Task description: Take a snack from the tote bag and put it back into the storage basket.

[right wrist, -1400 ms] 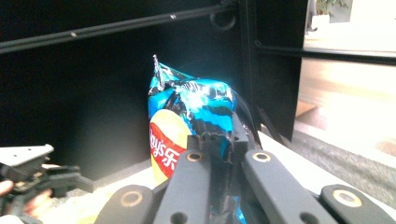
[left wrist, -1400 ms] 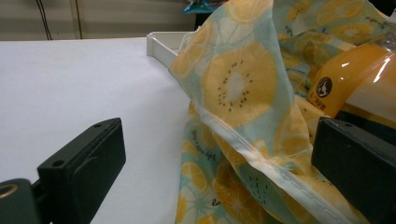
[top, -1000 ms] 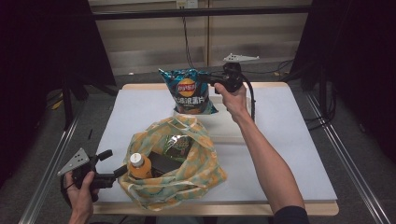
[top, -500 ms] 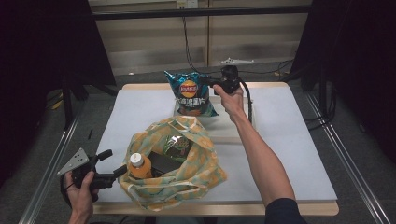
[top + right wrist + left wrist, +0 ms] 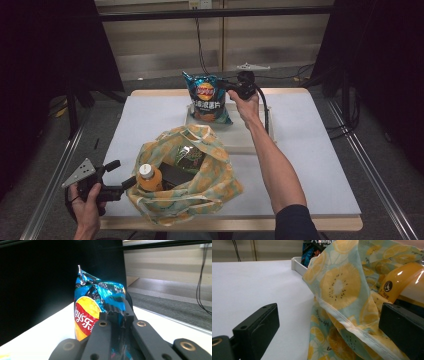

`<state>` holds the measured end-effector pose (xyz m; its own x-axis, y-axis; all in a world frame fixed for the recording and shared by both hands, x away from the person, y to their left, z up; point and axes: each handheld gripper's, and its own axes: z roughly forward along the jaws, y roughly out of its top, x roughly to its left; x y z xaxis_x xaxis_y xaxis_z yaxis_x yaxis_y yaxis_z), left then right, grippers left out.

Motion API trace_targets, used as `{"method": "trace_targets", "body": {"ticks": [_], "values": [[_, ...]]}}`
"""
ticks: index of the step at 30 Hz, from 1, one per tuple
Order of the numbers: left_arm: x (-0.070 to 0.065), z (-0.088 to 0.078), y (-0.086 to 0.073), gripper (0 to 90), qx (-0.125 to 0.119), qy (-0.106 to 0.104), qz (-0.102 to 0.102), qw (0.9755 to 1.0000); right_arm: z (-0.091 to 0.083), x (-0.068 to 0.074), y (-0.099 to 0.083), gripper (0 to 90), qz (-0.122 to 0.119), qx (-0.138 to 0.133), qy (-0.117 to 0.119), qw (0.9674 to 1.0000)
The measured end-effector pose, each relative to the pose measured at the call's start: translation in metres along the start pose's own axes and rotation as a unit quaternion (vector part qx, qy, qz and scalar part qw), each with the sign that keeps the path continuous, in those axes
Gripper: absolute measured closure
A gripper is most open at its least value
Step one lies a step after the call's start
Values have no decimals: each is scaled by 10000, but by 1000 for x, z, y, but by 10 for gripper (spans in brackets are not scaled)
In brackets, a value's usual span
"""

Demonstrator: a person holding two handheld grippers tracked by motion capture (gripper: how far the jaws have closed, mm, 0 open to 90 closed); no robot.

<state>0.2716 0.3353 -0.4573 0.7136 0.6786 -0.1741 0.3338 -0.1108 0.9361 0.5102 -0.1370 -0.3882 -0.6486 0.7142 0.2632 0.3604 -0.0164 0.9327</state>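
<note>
Chip bag, blue with a red and yellow logo, is hanging upright at the far middle of the white table, its lower edge sitting in or just above the shallow white tray; which of the two cannot be told. The right gripper is reaching in from the bag's right side, and in the right gripper view its two black jaws are lying closed together on the crinkled upper edge of the chip bag, pinching the foil between them. The person's right forearm is stretching diagonally across the table toward it.

Nearer the person, a cloth bag printed with yellow fruit slices is lying open on the table, just in front of the tray. An orange bottle with a white cap is resting inside the cloth bag at its left side, beside a dark green packet.

The left gripper is sitting at the near left edge of the table, held in the left hand. In the left gripper view its jaws are standing wide apart, with a fold of the cloth bag between them; the jaw on the bottle's side is lying against the fabric, the other is clear of it above the bare table. The orange bottle is showing just beyond the fabric.
</note>
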Motion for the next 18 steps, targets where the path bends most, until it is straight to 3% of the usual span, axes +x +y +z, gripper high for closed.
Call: {"method": "trace_targets", "body": {"ticks": [3, 8, 16, 18], "values": [[0, 0, 0, 30, -15, 15, -15, 10000, 0, -3, -1, 855, -75, -18, -147, 9999], [-1, 0, 0, 30, -25, -32, -18, 10000, 2, -7, -2, 703, -128, 91, -359, 9992], [-1, 1, 0, 30, -34, -44, -42, 10000, 3, -12, -9, 483, 29, 339, -553, 9979], [-1, 1, 0, 30, -36, -43, -40, 10000, 2, -12, -8, 483, 18, 365, -576, 9977]]}}
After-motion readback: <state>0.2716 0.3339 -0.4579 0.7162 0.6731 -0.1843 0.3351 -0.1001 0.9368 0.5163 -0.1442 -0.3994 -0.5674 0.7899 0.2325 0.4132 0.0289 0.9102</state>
